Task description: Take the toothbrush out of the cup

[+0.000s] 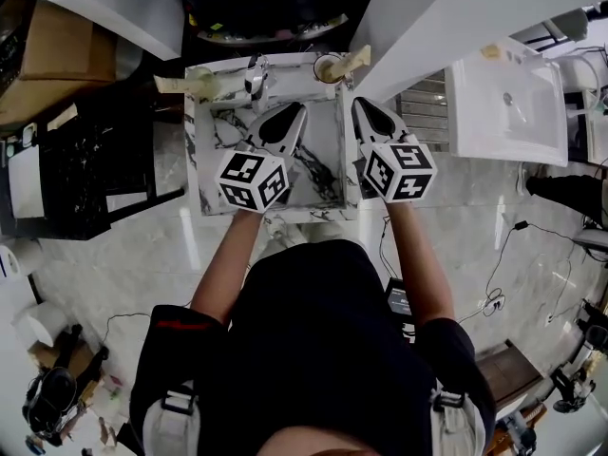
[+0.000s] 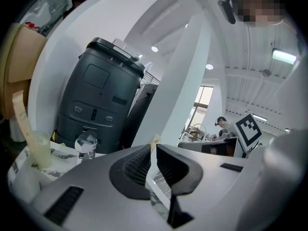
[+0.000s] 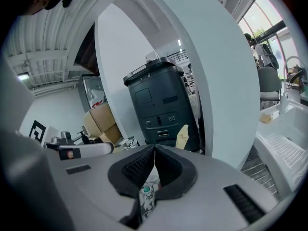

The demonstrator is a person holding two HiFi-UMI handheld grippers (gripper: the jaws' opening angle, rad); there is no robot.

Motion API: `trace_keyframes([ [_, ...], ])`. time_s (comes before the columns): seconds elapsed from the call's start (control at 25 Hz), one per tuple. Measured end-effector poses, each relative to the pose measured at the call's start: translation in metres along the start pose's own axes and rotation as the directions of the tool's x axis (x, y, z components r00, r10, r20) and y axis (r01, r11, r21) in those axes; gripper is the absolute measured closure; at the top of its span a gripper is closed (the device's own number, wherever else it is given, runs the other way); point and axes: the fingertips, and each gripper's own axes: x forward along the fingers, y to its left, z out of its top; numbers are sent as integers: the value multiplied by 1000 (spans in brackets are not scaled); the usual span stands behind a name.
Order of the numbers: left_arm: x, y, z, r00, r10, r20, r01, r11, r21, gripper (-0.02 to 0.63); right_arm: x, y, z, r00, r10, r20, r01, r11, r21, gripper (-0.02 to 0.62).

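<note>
Two pale cups stand at the back of the marble basin (image 1: 328, 174). The left cup (image 1: 201, 85) holds a toothbrush (image 1: 171, 84) leaning left; the right cup (image 1: 329, 67) holds a toothbrush (image 1: 360, 57) leaning right. My left gripper (image 1: 290, 112) hovers over the basin, shut and empty, short of the cups. My right gripper (image 1: 364, 107) hangs shut and empty just in front of the right cup. In the left gripper view the left cup (image 2: 41, 149) and its toothbrush (image 2: 21, 113) sit far left of the shut gripper (image 2: 153, 153). The right gripper view shows a toothbrush head (image 3: 182, 136) just beyond the shut gripper (image 3: 154, 152).
A chrome tap (image 1: 255, 76) stands between the cups. A dark grey machine (image 2: 98, 100) rises behind the basin. White slanted panels (image 1: 446, 12) flank it. A white sink unit (image 1: 503, 103) is at the right, a black rack (image 1: 90, 160) at the left, cables on the floor.
</note>
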Motion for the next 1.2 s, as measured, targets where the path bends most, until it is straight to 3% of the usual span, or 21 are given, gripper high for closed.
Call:
trace_keyframes([
  [0.36,30,10,-9,1000,-8,-12,8,1000,-15,572,12,-27,-5,1000,-19,-19,19,999,26,561],
  [0.52,41,14,-4,1000,-15,19,15,1000,-19,572,13,-38,-7,999,-30,-15,31,998,48,561],
  [1.2,100,8,-8,996,-81,-34,82,995,50,506,17,-64,-21,998,-57,-39,60,994,88,561],
])
